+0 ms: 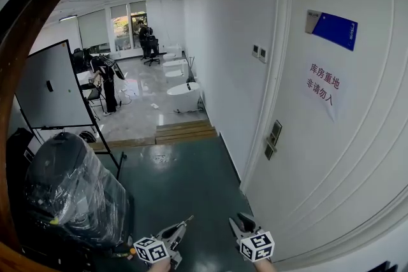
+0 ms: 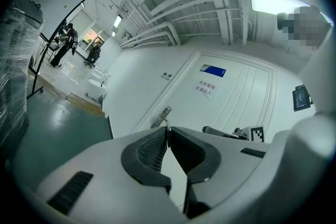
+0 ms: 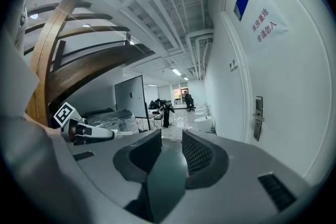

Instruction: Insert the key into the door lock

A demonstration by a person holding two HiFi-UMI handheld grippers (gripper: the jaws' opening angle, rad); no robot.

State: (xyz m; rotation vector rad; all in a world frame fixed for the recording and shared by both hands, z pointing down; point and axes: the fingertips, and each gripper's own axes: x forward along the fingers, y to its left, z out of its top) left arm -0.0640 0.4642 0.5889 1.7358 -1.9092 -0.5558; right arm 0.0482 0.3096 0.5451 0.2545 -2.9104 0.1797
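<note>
Since the thin metal key [image 2: 168, 126] shows only as a sliver at the tips of the left gripper [image 2: 168, 132], whose jaws are pressed together on it, the hold looks shallow. A knock against the lock face could twist it in the pads or drop it.

The key is well short of the door and roughly level. An off-axis approach would likely jam it at the keyway, which is too small to make out from here.

The right gripper [image 3: 171, 135] has its jaws spread with nothing between them. It is free to steady things, but may crowd the left near the silver door lock plate with lever handle [image 3: 258, 115].

Room, left to right:
- bulky black object under clear plastic wrap [image 1: 70, 188]
- dark board on a stand [image 1: 51, 89]
- glossy dark green floor [image 1: 185, 181], where a dropped key could skid
- low wooden step [image 1: 185, 132]
- white panelled door [image 1: 344, 156]
</note>
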